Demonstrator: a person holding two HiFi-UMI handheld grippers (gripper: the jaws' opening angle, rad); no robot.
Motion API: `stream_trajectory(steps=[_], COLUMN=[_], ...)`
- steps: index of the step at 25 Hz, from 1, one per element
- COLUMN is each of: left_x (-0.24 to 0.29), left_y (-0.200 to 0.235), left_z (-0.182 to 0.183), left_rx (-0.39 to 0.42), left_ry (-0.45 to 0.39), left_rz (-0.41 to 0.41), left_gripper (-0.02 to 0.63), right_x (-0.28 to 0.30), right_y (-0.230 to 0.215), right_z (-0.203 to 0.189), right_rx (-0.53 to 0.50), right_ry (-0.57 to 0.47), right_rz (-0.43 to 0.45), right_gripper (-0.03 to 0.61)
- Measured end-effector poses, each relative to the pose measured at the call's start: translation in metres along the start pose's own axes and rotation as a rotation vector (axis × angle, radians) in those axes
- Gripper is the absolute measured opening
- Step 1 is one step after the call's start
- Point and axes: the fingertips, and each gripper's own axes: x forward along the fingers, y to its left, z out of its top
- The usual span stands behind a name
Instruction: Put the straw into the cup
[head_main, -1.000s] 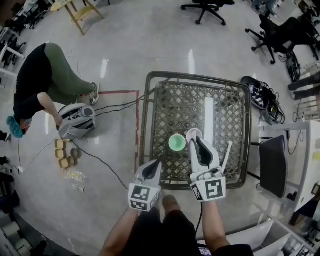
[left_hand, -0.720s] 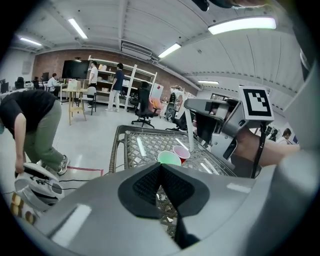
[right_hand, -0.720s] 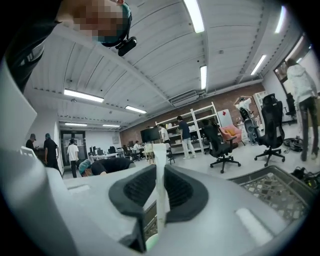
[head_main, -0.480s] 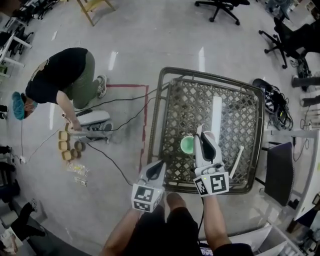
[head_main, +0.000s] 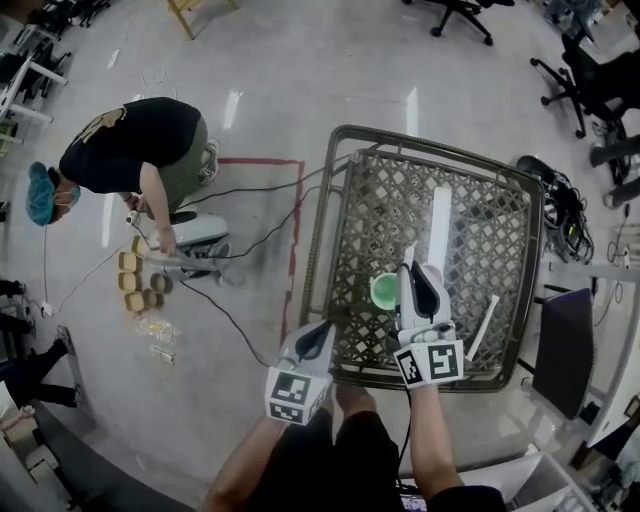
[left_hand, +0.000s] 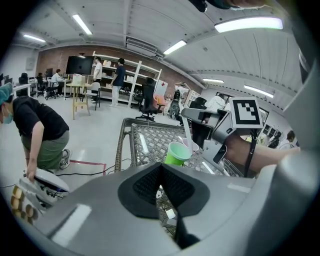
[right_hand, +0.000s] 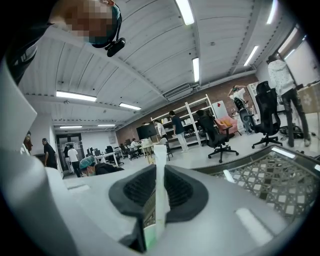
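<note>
The main risk is the thin white straw (right_hand: 160, 165) missing the mouth of the light green plastic cup (head_main: 384, 291). Its lower end is hanging at about the cup's rim, and neither gripper view is showing clearly whether it is already inside. If it is coming down off-centre it could catch the rim and tip the light cup over on the metal lattice table (head_main: 385, 205), since nothing is steadying the cup. A paler cup rim (left_hand: 193, 145) is sitting just behind the green cup and could take the straw by mistake. The straw could also slide in the grip if its end jams.

The right gripper (right_hand: 159, 200) is reaching in just right of the green cup, pointing nearly level, and its jaws are pinching the straw, which is standing upright between the pads. The left gripper (left_hand: 161, 187) is hanging short of the cup, near the table's front edge, angled downward, its jaws pressed together on nothing. A second white straw (head_main: 482, 331) is lying on the table, well right of the cup.
</note>
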Motion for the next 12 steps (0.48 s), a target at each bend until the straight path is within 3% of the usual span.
stream_trajectory(steps=[12], left_x=[0.0049], left_y=[0.0020], left_z=[-0.0076], left_rx=[-0.007], left_ry=[0.012], left_rz=[-0.002], left_gripper=[0.006], right_x=[0.0055], right_y=[0.0026], right_z=[0.0023], right_rx=[0.012], right_ry=[-0.021], right_rz=[0.013], right_gripper=[0.057])
